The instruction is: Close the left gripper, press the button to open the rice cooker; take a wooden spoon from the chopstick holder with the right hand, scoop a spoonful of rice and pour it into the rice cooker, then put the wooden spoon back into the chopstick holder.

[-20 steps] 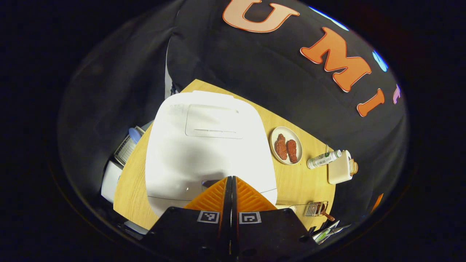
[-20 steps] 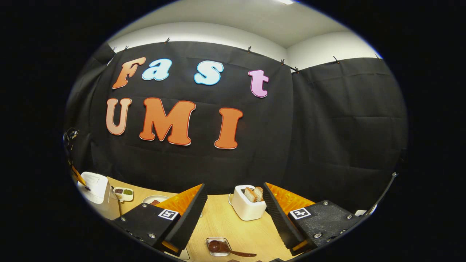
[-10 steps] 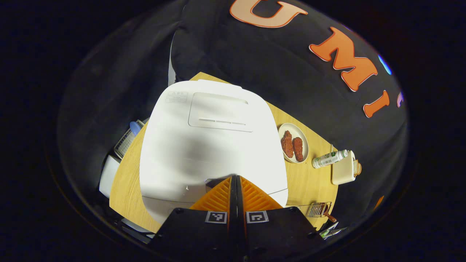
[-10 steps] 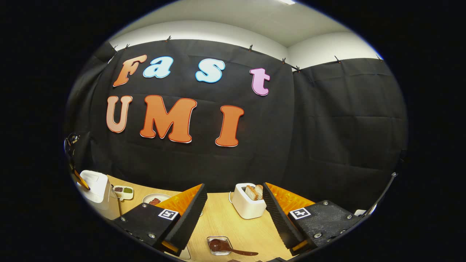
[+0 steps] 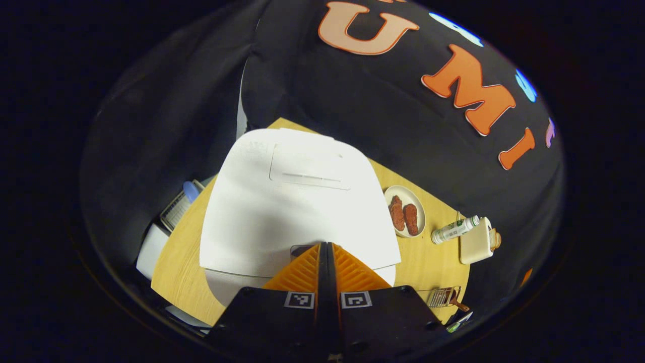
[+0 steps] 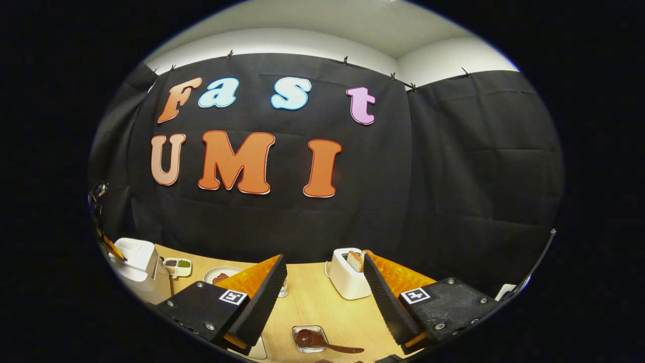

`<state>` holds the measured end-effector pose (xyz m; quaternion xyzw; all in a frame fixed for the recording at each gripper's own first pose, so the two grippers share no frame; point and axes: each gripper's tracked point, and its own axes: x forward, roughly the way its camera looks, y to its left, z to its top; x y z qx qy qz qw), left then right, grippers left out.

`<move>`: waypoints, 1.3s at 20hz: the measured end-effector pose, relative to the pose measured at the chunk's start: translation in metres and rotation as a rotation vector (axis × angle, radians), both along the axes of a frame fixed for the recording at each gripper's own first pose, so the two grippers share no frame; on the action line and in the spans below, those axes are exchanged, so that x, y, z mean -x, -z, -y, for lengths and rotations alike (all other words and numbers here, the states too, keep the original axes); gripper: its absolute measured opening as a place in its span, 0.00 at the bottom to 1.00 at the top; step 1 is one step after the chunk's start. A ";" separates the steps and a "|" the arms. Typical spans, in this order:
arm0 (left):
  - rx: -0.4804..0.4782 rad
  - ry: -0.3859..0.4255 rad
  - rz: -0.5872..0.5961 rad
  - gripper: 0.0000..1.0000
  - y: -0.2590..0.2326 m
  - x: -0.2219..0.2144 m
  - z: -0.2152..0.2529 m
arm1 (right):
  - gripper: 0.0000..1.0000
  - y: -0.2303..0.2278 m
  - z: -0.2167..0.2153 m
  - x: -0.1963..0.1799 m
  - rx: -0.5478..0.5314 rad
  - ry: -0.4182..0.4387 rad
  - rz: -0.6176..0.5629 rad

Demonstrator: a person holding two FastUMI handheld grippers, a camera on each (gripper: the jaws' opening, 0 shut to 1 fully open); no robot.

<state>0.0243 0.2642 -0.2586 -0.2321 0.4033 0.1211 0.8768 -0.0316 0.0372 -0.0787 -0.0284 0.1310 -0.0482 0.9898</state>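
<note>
A large white rice cooker point(image 5: 297, 201) with a rounded square lid is seen from above on a light wooden table point(image 5: 433, 262). The lid is lifted slightly at its front edge, with the white body visible beneath it. The left gripper point(image 5: 325, 246) is held over the front of the cooker with its two fingers pressed flat together, nothing between them, their tips at a small grey button point(image 5: 301, 248) on the lid's front edge.

In the right gripper view, the right gripper point(image 6: 325, 275) is held above the table with its fingers spread wide apart and empty. A brown wooden spoon point(image 6: 322, 343) is seen lying in a small clear square dish point(image 6: 308, 337) near the table's front edge. Behind it stands a white toaster point(image 6: 347, 275) holding bread slices. A round plate of reddish-brown meat point(image 5: 405, 217) and a lying white bottle point(image 5: 453, 229) are placed beside the cooker.
</note>
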 end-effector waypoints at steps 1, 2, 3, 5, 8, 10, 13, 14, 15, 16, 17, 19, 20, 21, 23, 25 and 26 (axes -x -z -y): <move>-0.042 -0.009 0.054 0.06 -0.016 -0.003 -0.005 | 0.95 0.006 0.001 0.001 -0.007 -0.005 -0.013; -0.098 -0.016 0.095 0.06 -0.031 -0.003 -0.012 | 0.95 0.011 0.001 -0.001 -0.014 -0.010 -0.023; -0.155 -0.016 0.133 0.05 -0.046 -0.003 -0.018 | 0.95 0.015 0.004 0.000 -0.019 -0.012 -0.032; -0.251 -0.006 0.205 0.05 -0.073 -0.008 -0.019 | 0.95 0.024 0.008 0.000 -0.027 -0.018 -0.048; -0.283 -0.020 0.288 0.05 -0.103 -0.005 -0.002 | 0.95 0.037 0.013 -0.003 -0.038 -0.026 -0.070; -0.306 -0.042 0.362 0.06 -0.119 -0.005 0.006 | 0.95 0.050 0.019 -0.003 -0.038 -0.029 -0.095; -0.352 -0.074 0.461 0.05 -0.145 0.002 0.019 | 0.95 0.069 0.029 0.000 -0.046 -0.037 -0.131; -0.369 -0.082 0.489 0.02 -0.153 0.004 0.024 | 0.95 0.077 0.031 0.001 -0.051 -0.041 -0.147; -0.388 -0.089 0.510 0.06 -0.159 0.006 0.028 | 0.95 0.085 0.035 0.003 -0.053 -0.043 -0.163; -0.405 -0.091 0.520 0.07 -0.165 0.005 0.032 | 0.95 0.094 0.037 0.005 -0.057 -0.045 -0.181; -0.423 -0.089 0.525 0.09 -0.166 0.010 0.039 | 0.96 0.103 0.042 0.008 -0.060 -0.045 -0.200; -0.434 -0.083 0.547 0.09 -0.174 0.011 0.052 | 0.95 0.122 0.050 0.015 -0.074 -0.047 -0.243; -0.428 -0.077 0.559 0.13 -0.178 0.013 0.062 | 0.95 0.131 0.052 0.018 -0.090 -0.048 -0.268; -0.421 -0.073 0.569 0.21 -0.178 0.014 0.068 | 0.95 0.142 0.052 0.024 -0.114 -0.054 -0.295; -0.442 -0.068 0.561 0.47 -0.176 0.021 0.077 | 0.95 0.159 0.047 0.039 -0.172 -0.072 -0.340; -0.481 -0.069 0.571 0.61 -0.181 0.027 0.084 | 0.95 0.171 0.039 0.055 -0.223 -0.094 -0.363; -0.489 -0.065 0.574 0.61 -0.183 0.029 0.088 | 0.96 0.180 0.036 0.061 -0.228 -0.099 -0.376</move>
